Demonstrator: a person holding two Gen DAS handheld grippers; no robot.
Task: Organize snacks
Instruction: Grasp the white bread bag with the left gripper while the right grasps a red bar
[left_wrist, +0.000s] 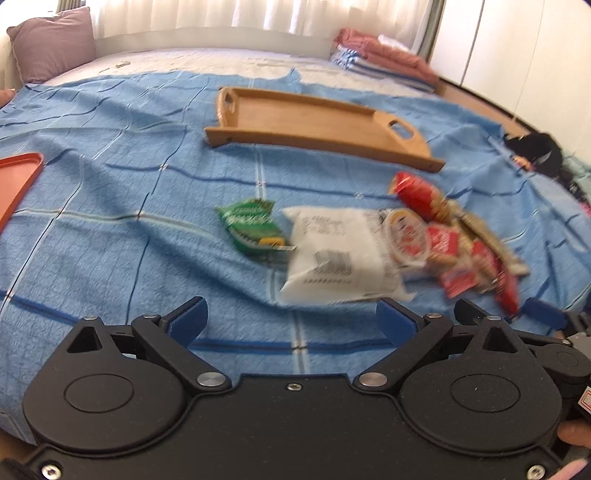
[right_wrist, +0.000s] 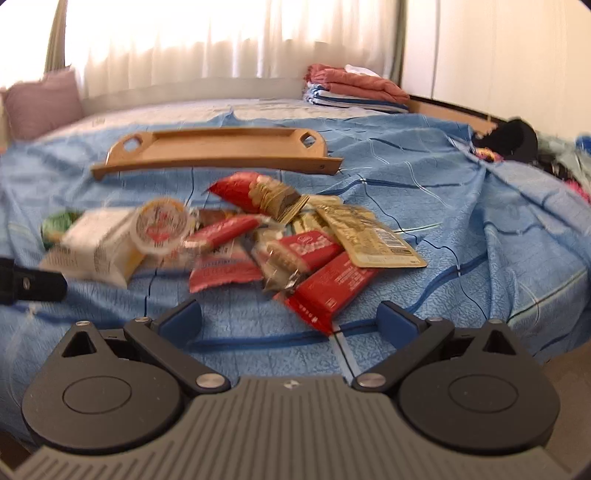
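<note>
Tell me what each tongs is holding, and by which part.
Nothing is held. The left tongs and right tongs both stand open over the bedspread, short of the snack pile.

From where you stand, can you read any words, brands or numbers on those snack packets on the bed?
None can be read: motion blur smears all print.
White rectangular packet: barcode and text lines, illegible.
Round clear-lidded cup: red logo, blurred.
Red foil wrapper: white script, unreadable.
Tan flat pouch: small print and barcode, too small.
</note>
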